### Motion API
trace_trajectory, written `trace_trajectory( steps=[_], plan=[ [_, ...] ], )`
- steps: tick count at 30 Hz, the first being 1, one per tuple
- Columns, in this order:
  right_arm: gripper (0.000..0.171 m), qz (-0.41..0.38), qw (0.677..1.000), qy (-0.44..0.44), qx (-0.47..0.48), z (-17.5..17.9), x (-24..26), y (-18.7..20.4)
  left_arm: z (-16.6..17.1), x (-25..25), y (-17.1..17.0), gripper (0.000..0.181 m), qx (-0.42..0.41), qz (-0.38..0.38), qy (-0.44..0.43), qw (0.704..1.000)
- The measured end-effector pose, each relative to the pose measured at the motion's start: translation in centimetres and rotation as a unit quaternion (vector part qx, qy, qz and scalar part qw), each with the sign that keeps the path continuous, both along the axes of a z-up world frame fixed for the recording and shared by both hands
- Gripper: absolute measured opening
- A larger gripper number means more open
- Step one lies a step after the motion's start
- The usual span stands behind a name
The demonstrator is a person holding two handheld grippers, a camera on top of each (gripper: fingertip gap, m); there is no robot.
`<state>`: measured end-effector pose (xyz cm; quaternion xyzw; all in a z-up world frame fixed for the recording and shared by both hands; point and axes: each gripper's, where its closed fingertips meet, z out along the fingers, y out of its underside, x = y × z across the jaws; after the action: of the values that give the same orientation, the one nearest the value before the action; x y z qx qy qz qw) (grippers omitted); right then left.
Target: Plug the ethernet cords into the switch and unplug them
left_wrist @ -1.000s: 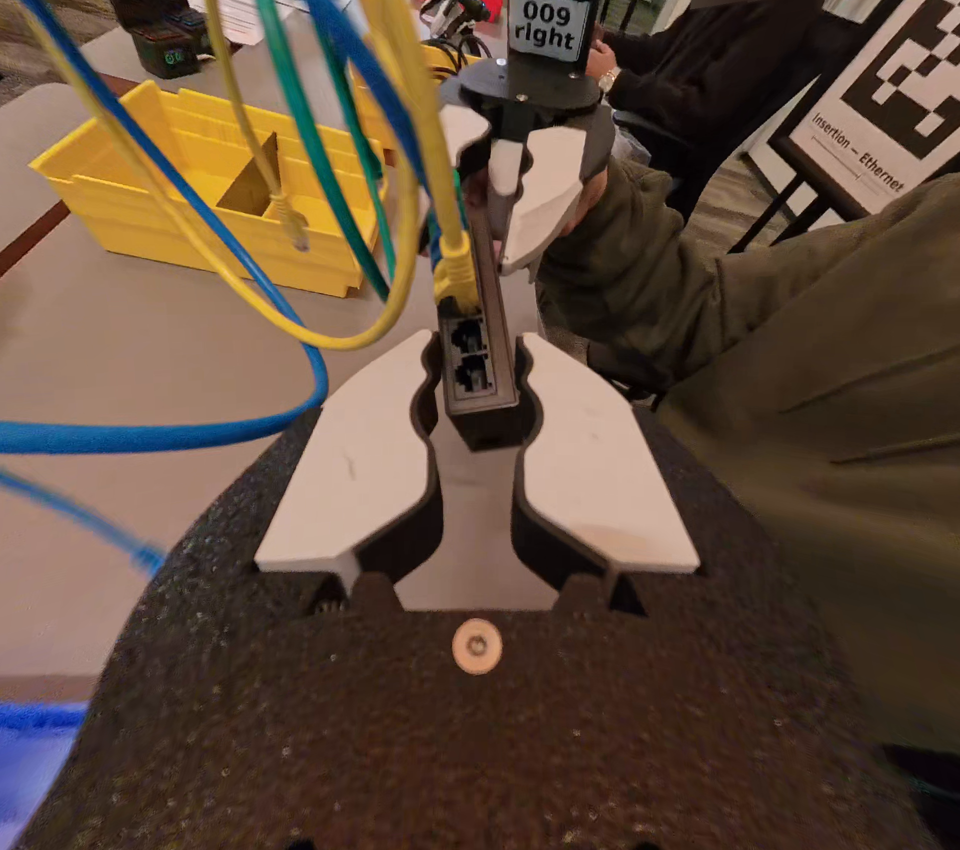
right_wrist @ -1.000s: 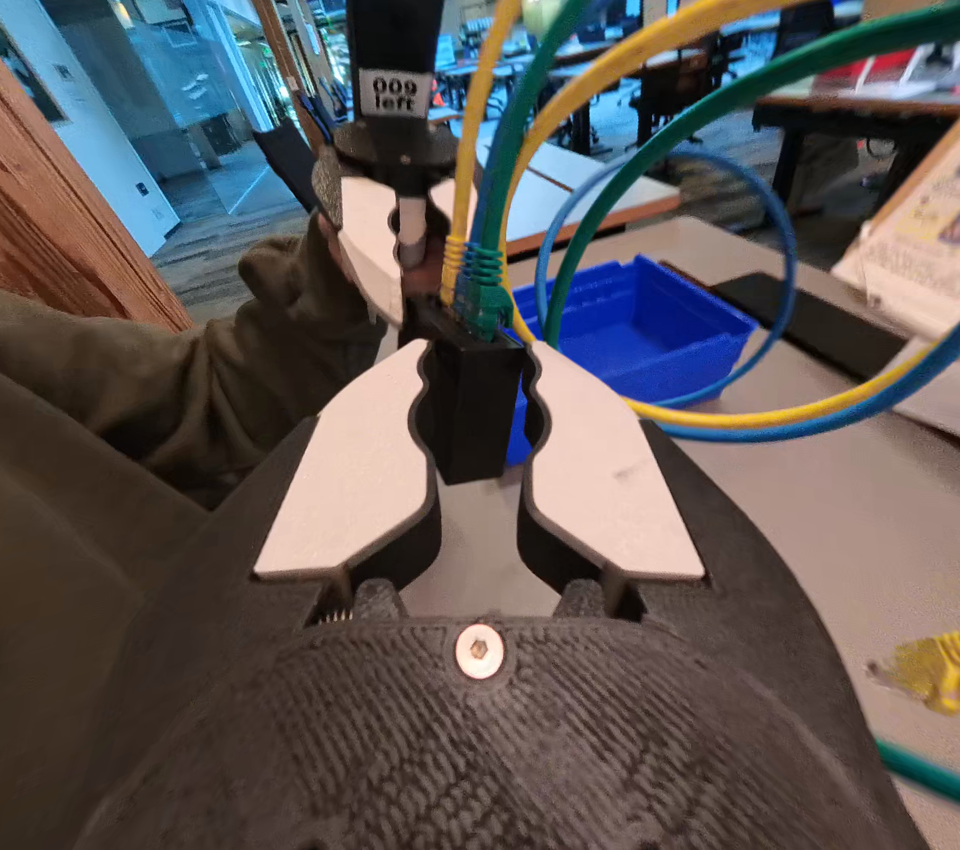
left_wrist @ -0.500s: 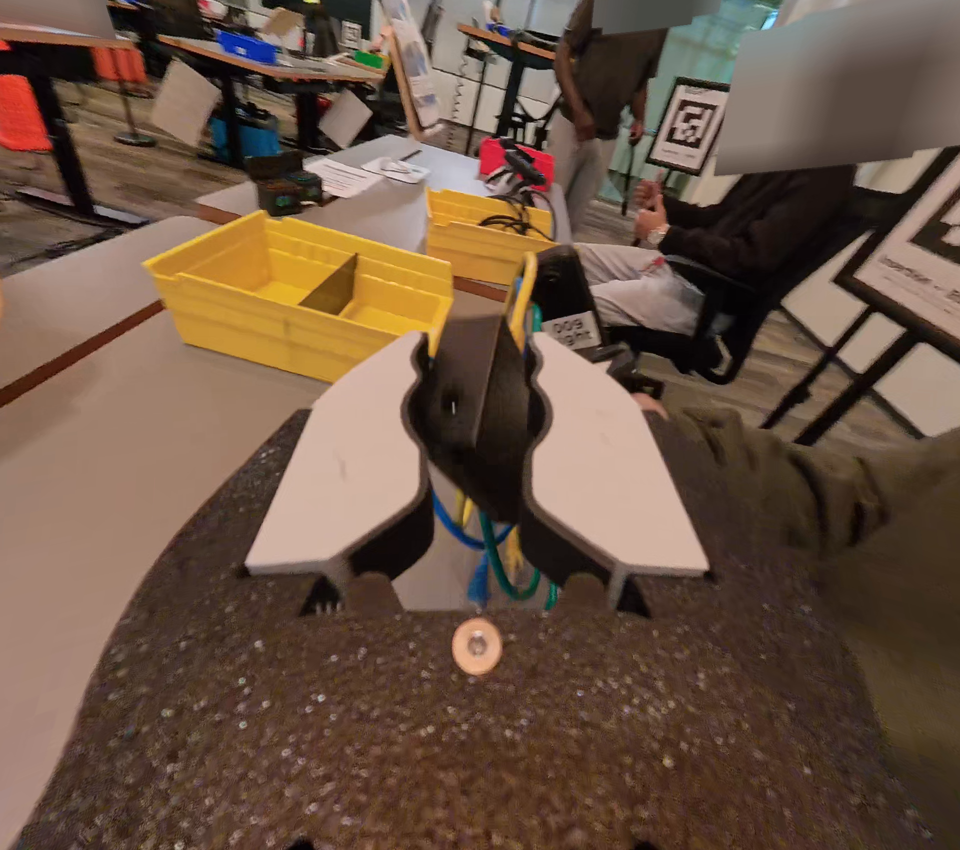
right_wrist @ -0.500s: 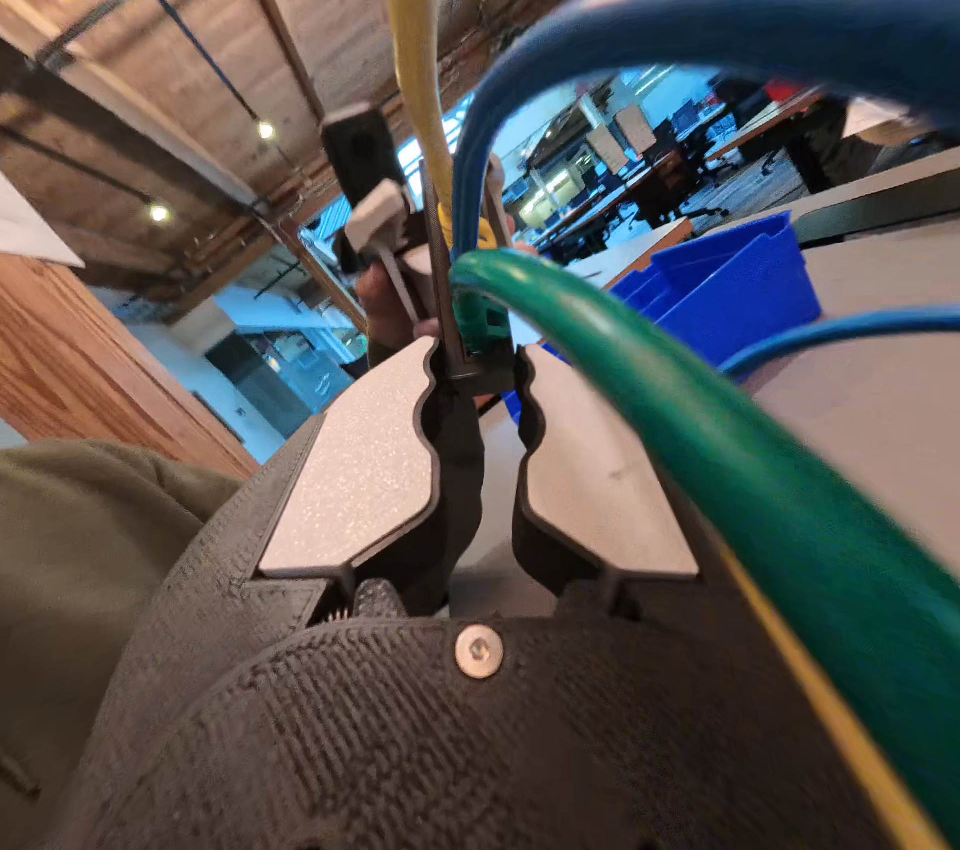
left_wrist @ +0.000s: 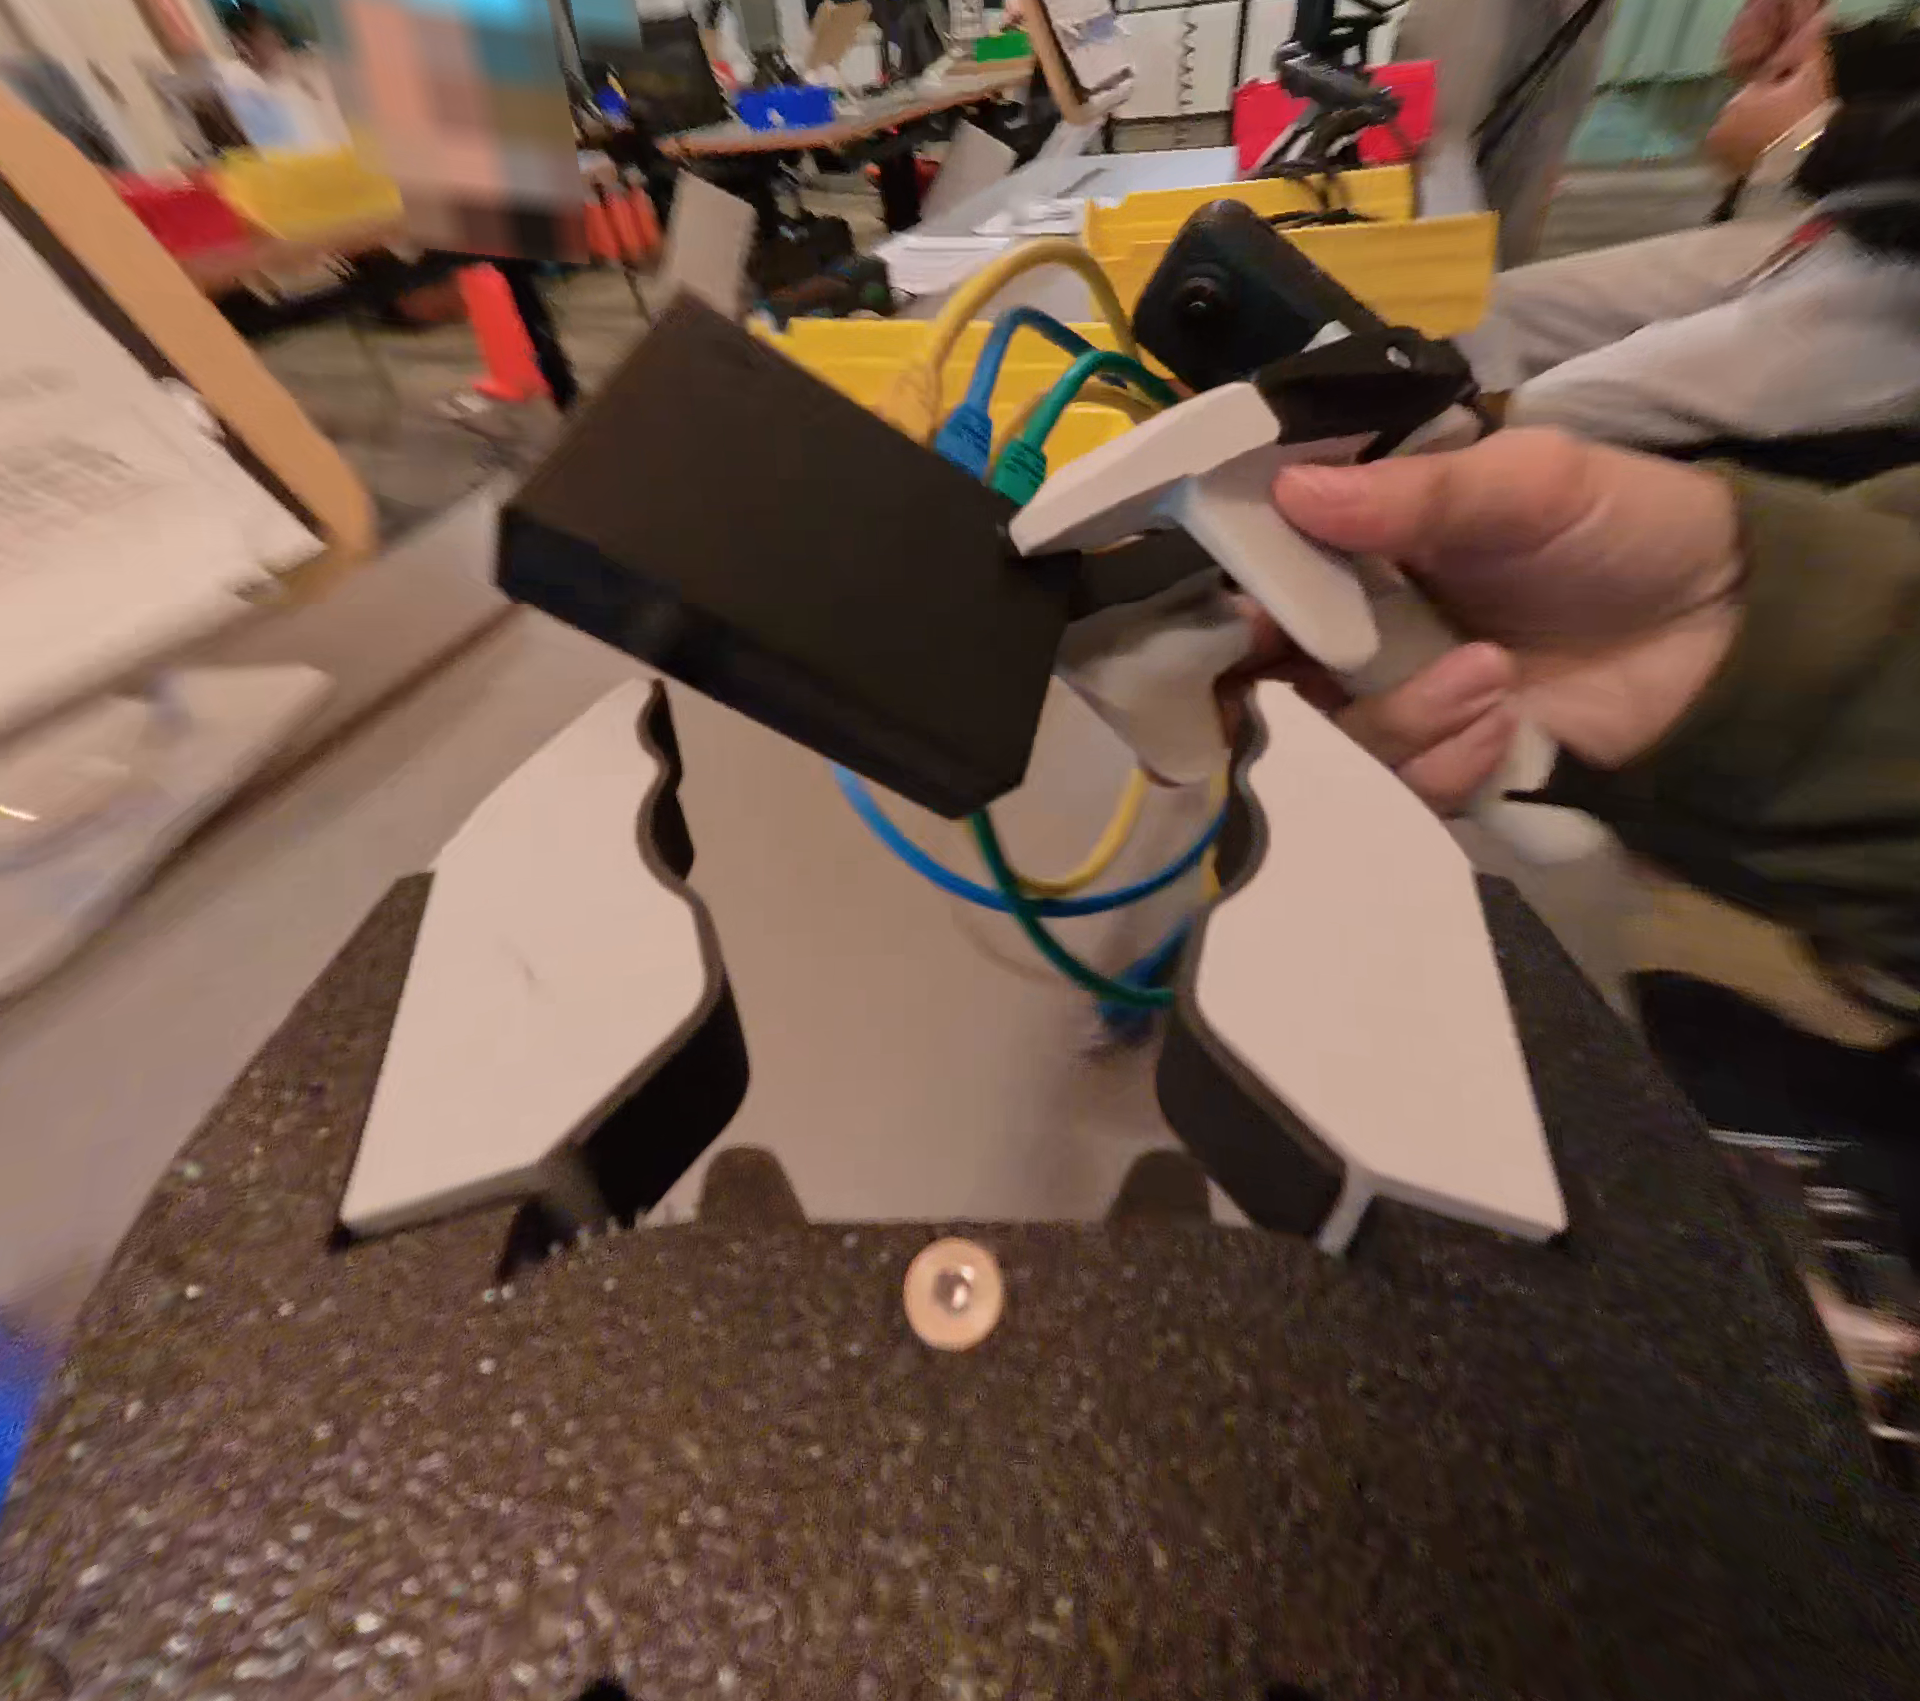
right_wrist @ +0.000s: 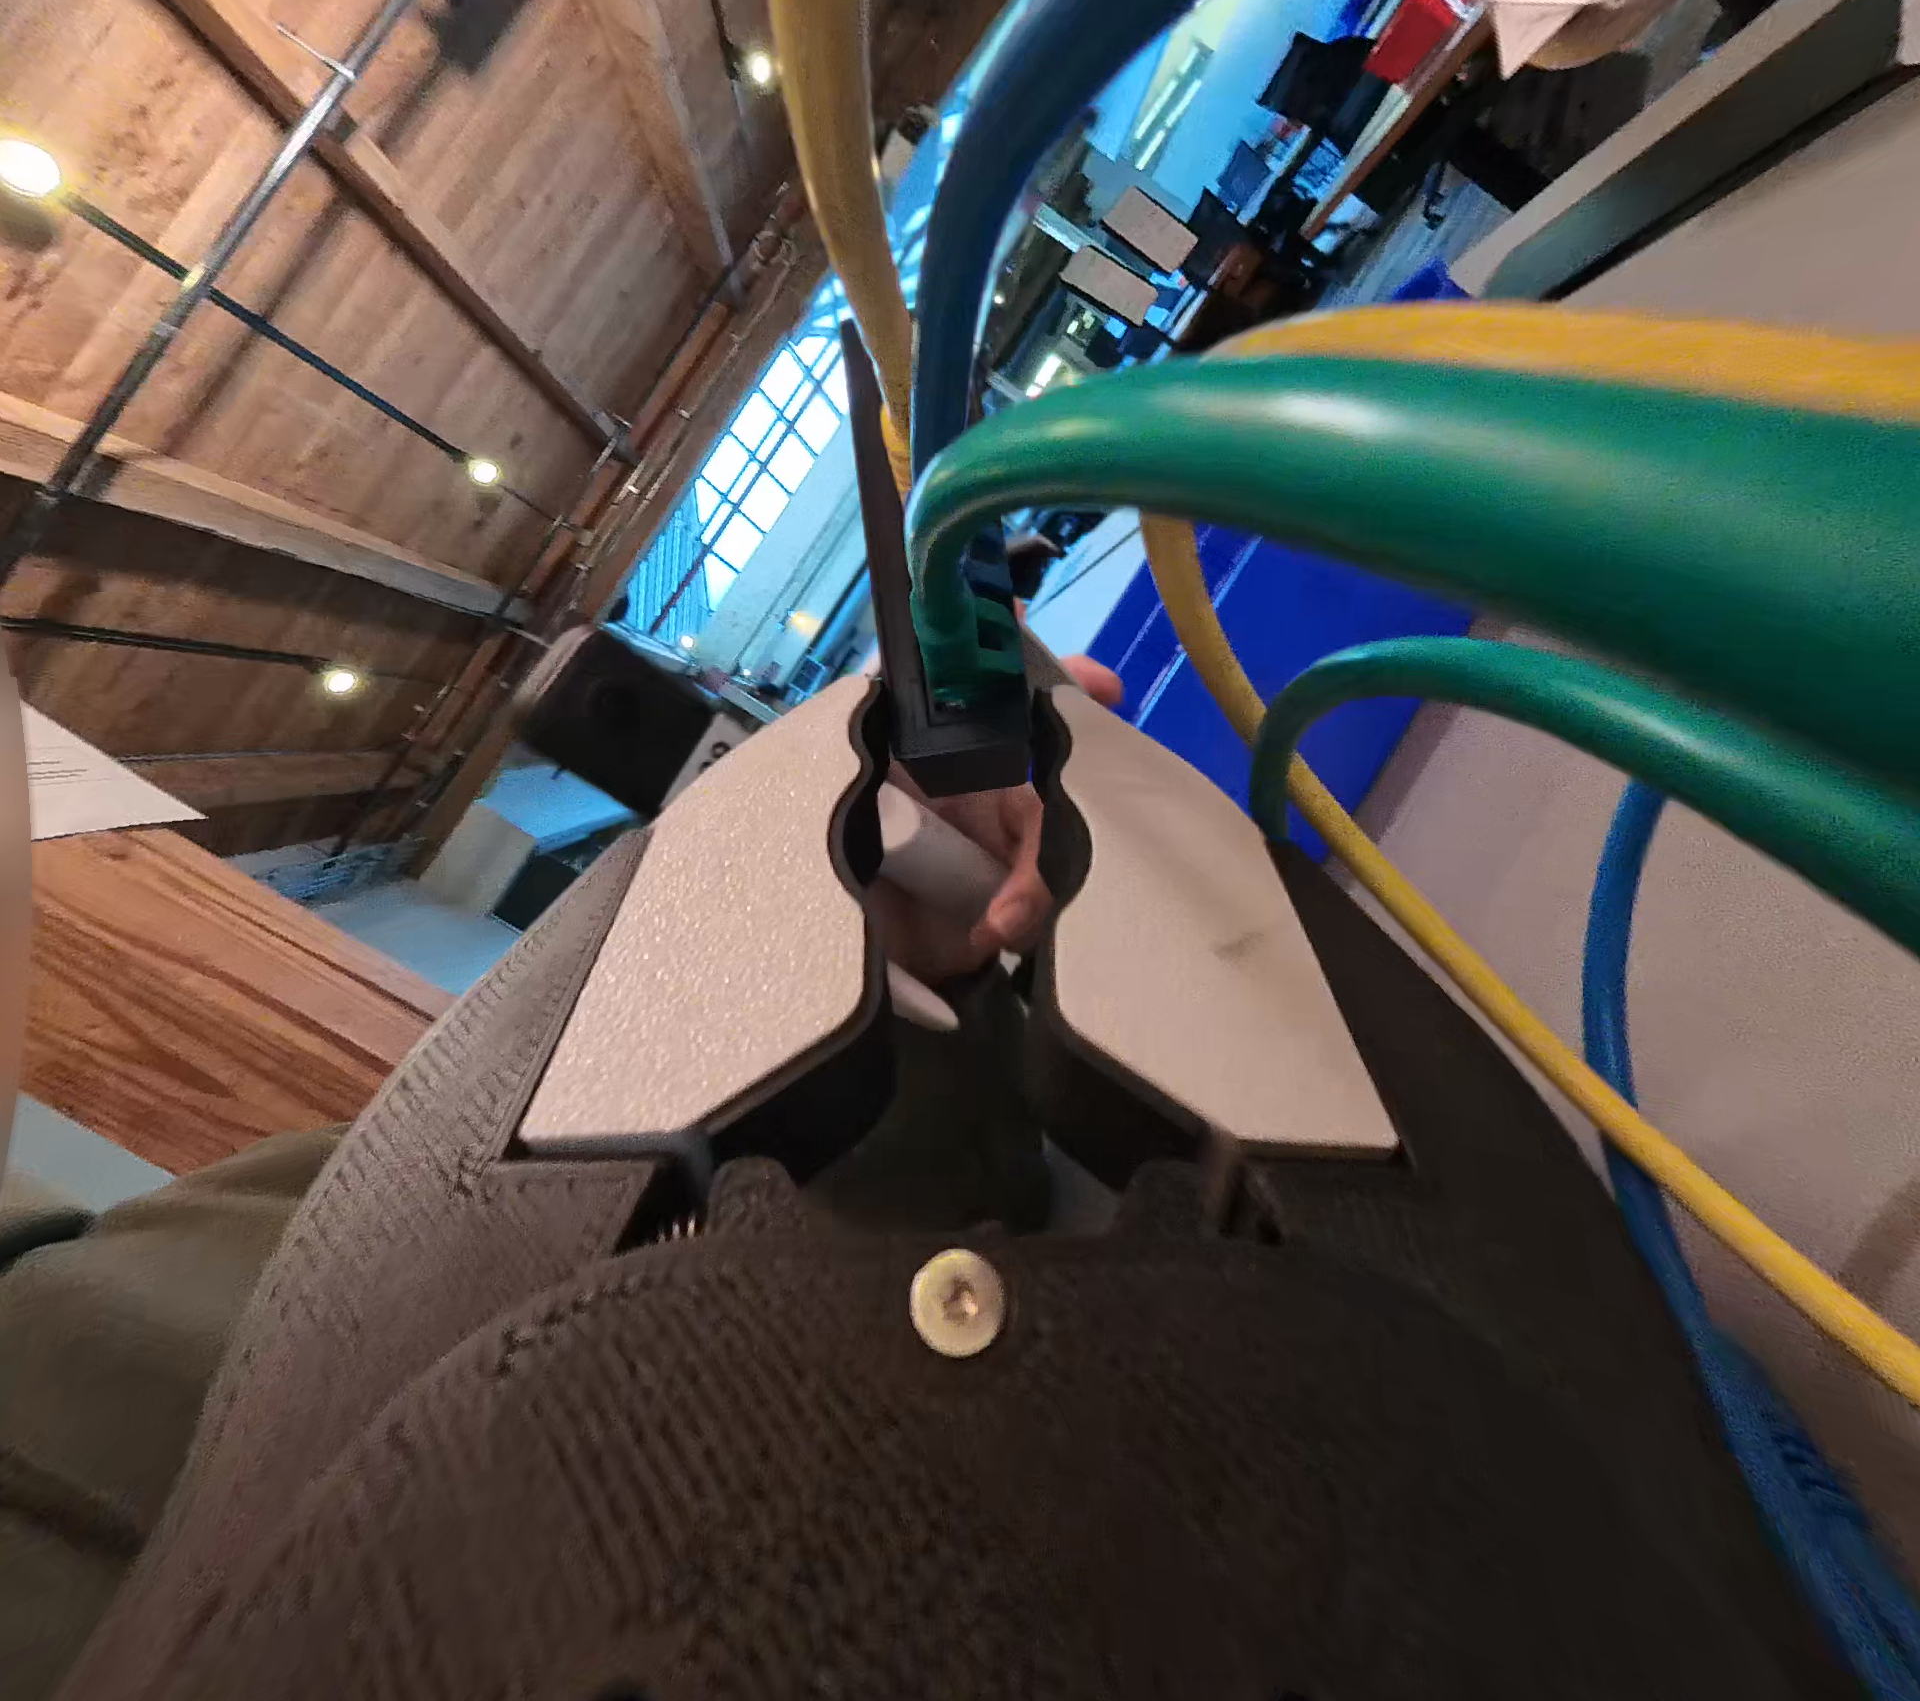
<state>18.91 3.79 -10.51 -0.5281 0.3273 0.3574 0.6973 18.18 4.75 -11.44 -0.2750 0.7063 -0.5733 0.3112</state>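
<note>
The black switch (left_wrist: 769, 550) hangs tilted above the grey table, with its plain face toward the left wrist camera. My right gripper (left_wrist: 1081, 581) is shut on its right end. My left gripper (left_wrist: 951, 701) is open just below the switch and holds nothing. Blue (left_wrist: 966, 436), green (left_wrist: 1023, 462) and yellow (left_wrist: 997, 280) cords are plugged into the far side and loop under it. In the right wrist view my right gripper (right_wrist: 956, 716) clamps the switch's end (right_wrist: 961, 758). The green cord (right_wrist: 1455, 488), blue cord (right_wrist: 1039, 93) and yellow cord (right_wrist: 821, 93) arc up from it.
Yellow bins (left_wrist: 1434, 269) stand behind the switch. A blue bin (right_wrist: 1299, 664) sits on the table (left_wrist: 883, 1080). A person's hand (left_wrist: 1538, 571) holds the right gripper. Other people stand and sit at the back right. Loose cord ends trail over the table (right_wrist: 1766, 924).
My left gripper has opened and let go of the switch. My right gripper keeps hold, and the switch has turned so its ports face away from the left wrist camera.
</note>
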Motion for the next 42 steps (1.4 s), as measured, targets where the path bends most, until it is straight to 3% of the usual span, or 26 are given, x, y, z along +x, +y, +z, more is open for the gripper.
trace_trajectory(
  steps=[2, 4, 8, 12, 14, 20, 22, 26, 30, 36, 39, 40, 42],
  plan=[
    [0.027, 0.000, 1.000, 0.001, 0.018, 0.5, -0.3, -0.6, -0.4, -0.5, -1.2, 0.099, -0.056, -0.029, 0.066, 0.996],
    [0.027, -0.016, 0.999, 0.008, 0.030, 0.5, -0.3, -1.2, 0.3, -0.3, -1.7, 0.083, -0.163, -0.038, 0.108, 0.980],
    [0.026, -0.062, 0.997, 0.036, 0.032, -0.4, 0.0, -2.8, 1.2, -0.6, -3.3, 0.059, -0.394, -0.121, 0.227, 0.882],
    [0.027, -0.090, 0.995, 0.050, 0.012, -1.9, -0.3, -3.9, -0.7, 0.1, -4.2, 0.031, -0.479, -0.122, 0.294, 0.818],
    [0.027, -0.097, 0.994, 0.050, -0.012, -2.8, -0.4, -4.0, -1.5, 0.5, -4.2, 0.028, -0.518, -0.112, 0.312, 0.789],
    [0.026, -0.106, 0.992, 0.041, -0.047, -3.9, -0.6, -4.5, -2.8, 0.7, -4.5, 0.030, -0.533, -0.110, 0.328, 0.772],
    [0.026, -0.118, 0.991, 0.022, -0.062, -3.8, -0.6, -4.9, -2.8, 1.3, -3.7, 0.049, -0.550, -0.097, 0.325, 0.763],
    [0.026, -0.119, 0.990, 0.019, -0.067, -3.8, -0.9, -5.4, -2.8, 2.1, -1.2, 0.050, -0.566, -0.074, 0.296, 0.766],
    [0.026, -0.111, 0.991, 0.011, -0.078, -4.6, -1.2, -4.7, -2.2, 1.7, -1.6, 0.047, -0.521, -0.073, 0.262, 0.809],
    [0.026, -0.107, 0.993, -0.009, -0.059, -3.8, -0.7, -4.8, -2.7, 1.2, -2.1, 0.052, -0.306, 0.030, 0.230, 0.923],
    [0.026, -0.111, 0.992, -0.008, -0.055, -3.9, -0.3, -5.7, -2.4, 0.8, 2.2, 0.056, -0.080, 0.143, 0.180, 0.970],
    [0.026, -0.114, 0.992, -0.007, -0.055, -4.0, -0.2, -5.9, -2.3, 0.6, 4.7, 0.058, -0.002, 0.194, 0.160, 0.968],
    [0.025, -0.112, 0.992, -0.008, -0.057, -4.3, -0.1, -6.0, -2.1, 0.1, 10.2, 0.055, 0.100, 0.302, 0.148, 0.937]
  ],
)
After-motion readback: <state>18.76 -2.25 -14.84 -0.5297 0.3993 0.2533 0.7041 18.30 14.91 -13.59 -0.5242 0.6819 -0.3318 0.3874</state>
